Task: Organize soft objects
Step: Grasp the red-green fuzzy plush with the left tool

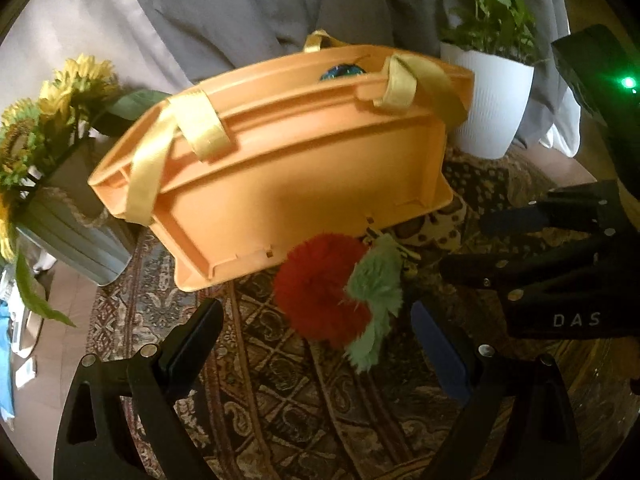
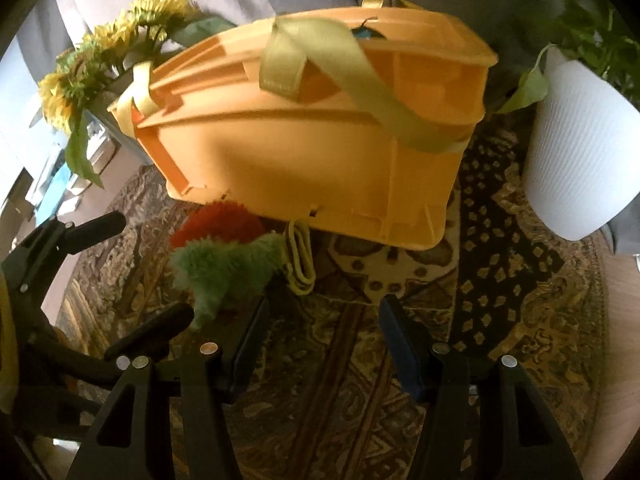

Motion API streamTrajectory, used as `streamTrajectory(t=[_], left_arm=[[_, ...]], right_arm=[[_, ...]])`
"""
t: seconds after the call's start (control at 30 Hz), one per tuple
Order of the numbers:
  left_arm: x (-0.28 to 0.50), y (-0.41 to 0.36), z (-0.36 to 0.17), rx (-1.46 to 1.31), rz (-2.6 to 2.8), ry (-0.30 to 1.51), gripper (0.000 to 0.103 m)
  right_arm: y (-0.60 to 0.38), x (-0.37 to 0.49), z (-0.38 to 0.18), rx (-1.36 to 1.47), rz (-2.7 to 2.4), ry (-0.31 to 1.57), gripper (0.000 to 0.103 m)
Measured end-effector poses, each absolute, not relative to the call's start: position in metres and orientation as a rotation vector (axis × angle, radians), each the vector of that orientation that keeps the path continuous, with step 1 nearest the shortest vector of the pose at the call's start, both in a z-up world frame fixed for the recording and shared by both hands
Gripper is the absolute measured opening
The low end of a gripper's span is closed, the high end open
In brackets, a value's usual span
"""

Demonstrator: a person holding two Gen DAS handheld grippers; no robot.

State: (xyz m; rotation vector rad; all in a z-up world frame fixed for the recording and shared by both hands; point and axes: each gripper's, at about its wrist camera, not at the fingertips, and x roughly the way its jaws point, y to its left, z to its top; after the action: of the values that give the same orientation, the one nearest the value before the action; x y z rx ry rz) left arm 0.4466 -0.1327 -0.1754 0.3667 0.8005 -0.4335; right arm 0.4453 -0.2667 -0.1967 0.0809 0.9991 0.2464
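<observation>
An orange plastic basket (image 1: 288,184) with yellow ribbon handles stands on the patterned cloth; something blue-green (image 1: 342,73) shows inside its rim. It also fills the right wrist view (image 2: 320,144). A red fluffy toy (image 1: 320,288) with green plush leaves (image 1: 378,292) lies against the basket's near side; it also shows in the right wrist view (image 2: 224,256). My left gripper (image 1: 320,344) is open, just in front of the toy. My right gripper (image 2: 324,328) is open and empty, right of the toy; it also shows in the left wrist view (image 1: 460,248).
A grey vase of sunflowers (image 1: 60,184) stands left of the basket. A white pot with a green plant (image 1: 492,96) stands at the right, also in the right wrist view (image 2: 580,152). A yellow cord (image 2: 300,260) lies by the toy. Grey fabric hangs behind.
</observation>
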Motion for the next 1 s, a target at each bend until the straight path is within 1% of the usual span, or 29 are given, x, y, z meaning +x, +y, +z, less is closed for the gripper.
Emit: streamTrajectory(t=[0.37, 0.77, 0.87, 1.0], left_arm=[[0.464, -0.136, -0.192, 0.358, -0.467, 0.829, 0.096], [0.474, -0.138, -0.199, 0.326, -0.505, 0.832, 0.096], [0.476, -0.138, -0.201, 0.319, -0.509, 0.828, 0.093], [0.476, -0.138, -0.203, 0.305, -0.525, 0.835, 0.082]], right_arm=[[-0.258, 0.464, -0.214, 0.058, 0.28, 1.025, 0.057], [-0.252, 0.485, -0.222, 0.086, 0.321, 1.023, 0.047], [-0.25, 0.49, -0.225, 0.107, 0.338, 1.032, 0.043], [-0.247, 0.496, -0.228, 0.136, 0.357, 1.041, 0.038]])
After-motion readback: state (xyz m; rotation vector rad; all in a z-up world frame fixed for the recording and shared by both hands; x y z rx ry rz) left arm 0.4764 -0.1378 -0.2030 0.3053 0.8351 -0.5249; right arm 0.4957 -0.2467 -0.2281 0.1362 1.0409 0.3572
